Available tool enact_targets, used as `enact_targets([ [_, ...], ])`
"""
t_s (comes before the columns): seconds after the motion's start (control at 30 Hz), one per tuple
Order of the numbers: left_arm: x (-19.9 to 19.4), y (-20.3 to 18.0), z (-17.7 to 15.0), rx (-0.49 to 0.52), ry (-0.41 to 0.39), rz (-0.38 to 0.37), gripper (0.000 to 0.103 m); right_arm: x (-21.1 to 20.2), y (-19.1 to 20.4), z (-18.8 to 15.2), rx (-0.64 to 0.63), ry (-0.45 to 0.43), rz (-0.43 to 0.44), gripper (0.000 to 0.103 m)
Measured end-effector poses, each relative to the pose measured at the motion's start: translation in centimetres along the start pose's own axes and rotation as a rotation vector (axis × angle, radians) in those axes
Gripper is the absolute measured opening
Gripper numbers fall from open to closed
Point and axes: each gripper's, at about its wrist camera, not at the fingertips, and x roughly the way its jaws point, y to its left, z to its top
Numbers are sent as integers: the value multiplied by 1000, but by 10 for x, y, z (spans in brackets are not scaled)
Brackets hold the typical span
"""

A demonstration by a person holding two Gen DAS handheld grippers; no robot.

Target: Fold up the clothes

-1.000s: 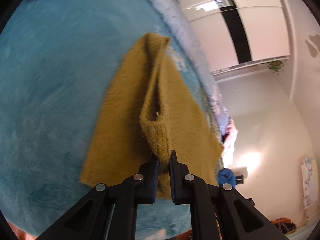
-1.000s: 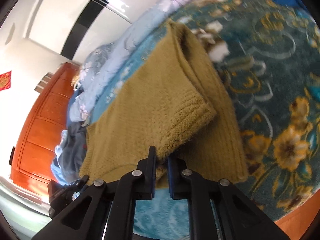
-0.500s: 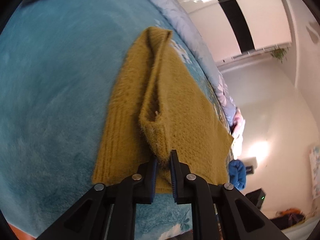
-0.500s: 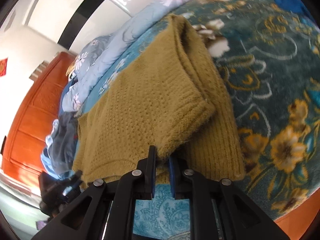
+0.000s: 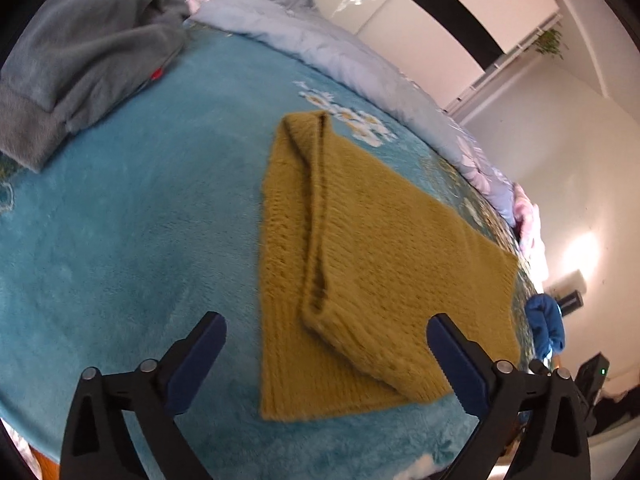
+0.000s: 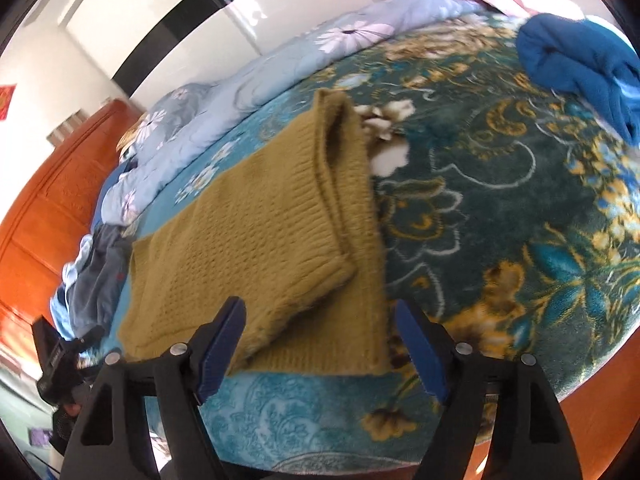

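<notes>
A mustard knitted sweater (image 5: 360, 264) lies folded flat on the teal blanket (image 5: 132, 216), one layer doubled over the other. In the left wrist view my left gripper (image 5: 326, 354) hangs just above the sweater's near edge; its jaws are opening wide and press on nothing. The right wrist view shows the same sweater (image 6: 260, 240) from its other end, spread over the flowered blanket (image 6: 500, 220). My right gripper (image 6: 320, 338) is above that near edge, its jaws also opening, the knit lying loose below them.
A grey fleece garment (image 5: 80, 52) lies at the back left. A blue folded cloth (image 6: 576, 64) sits far right, seen also as a blue bundle (image 5: 546, 328). A pale floral quilt (image 5: 360, 64) runs along the far side. An orange wooden headboard (image 6: 44, 208) stands left.
Both grippers have let go of the sweater's folded edge and opened wide. The lifted layer has dropped flat onto the lower one. Both grippers drew back and up, rolling somewhat.
</notes>
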Motion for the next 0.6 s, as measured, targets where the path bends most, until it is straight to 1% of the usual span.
enact_targets([
  [0.03, 5, 2, 2, -9, 8, 1, 103, 4, -2, 2, 8, 7, -1, 79],
  [0.1, 12, 7, 7, -42, 17, -26, 103, 11, -5, 6, 15, 20, 4, 79],
  [0.2, 16, 10, 12, -58, 22, -51, 103, 25, -7, 11, 30, 41, 22, 79],
  [0.27, 18, 12, 15, -67, 29, -68, 103, 29, -11, 13, 52, 37, 30, 79],
  [0.33, 18, 14, 18, -80, 33, -84, 102, 31, -15, 16, 84, 26, 68, 78],
  [0.37, 17, 14, 18, -85, 35, -90, 102, 31, -17, 16, 99, 21, 87, 76],
  [0.43, 17, 15, 19, -89, 32, -101, 101, 33, -20, 18, 124, 22, 104, 61],
  [0.47, 17, 15, 18, -96, 29, -109, 100, 34, -22, 18, 131, 24, 108, 56],
  [0.53, 18, 17, 16, -110, 29, -127, 93, 35, -27, 17, 147, 28, 119, 38],
  [0.6, 20, 17, 14, -124, 35, -136, 82, 34, -32, 16, 163, 36, 145, 32],
])
